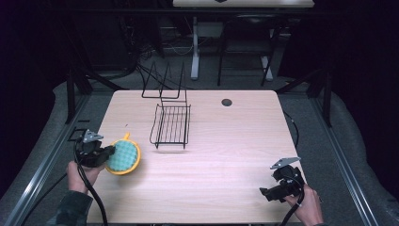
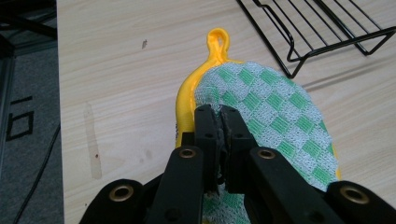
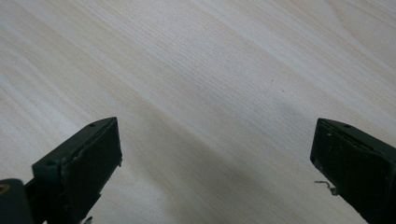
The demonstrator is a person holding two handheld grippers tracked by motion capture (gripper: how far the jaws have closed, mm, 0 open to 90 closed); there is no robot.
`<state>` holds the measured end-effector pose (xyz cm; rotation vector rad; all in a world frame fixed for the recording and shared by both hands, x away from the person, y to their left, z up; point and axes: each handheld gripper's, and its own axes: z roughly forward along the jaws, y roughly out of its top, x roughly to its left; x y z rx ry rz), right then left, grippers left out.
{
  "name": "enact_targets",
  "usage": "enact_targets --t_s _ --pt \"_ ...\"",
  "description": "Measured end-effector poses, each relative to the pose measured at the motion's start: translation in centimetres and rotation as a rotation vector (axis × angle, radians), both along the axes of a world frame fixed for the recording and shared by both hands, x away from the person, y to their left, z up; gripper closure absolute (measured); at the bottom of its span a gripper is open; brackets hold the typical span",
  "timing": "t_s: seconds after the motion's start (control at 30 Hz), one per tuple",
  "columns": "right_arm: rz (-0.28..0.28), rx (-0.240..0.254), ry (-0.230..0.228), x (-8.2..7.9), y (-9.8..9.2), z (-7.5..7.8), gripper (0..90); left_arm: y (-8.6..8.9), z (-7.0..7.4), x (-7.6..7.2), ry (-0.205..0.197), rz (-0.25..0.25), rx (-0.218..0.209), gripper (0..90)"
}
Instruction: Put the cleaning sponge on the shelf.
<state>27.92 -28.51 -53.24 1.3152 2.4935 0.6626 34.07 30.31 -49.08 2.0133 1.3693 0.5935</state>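
pot holder (image 2: 261, 112) – round, green-checked, yellow-rimmed | left gripper (image 2: 220, 114) clamps it | right gripper (image 3: 215, 154) agape

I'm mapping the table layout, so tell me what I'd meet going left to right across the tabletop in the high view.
Left gripper, shut on the pot holder → green-checked pot holder with yellow rim → black wire rack → dark round hole in the table → right gripper, its fingers open over bare wood.
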Motion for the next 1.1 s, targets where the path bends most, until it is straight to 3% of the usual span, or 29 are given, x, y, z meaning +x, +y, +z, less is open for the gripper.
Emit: enact_targets --t_s 1.1 --pt "0.004 -0.005 0.005 0.1 0.0 -0.1 1.4 0.3 2.9 0.1 -0.045 -0.005 -0.036 87.2"
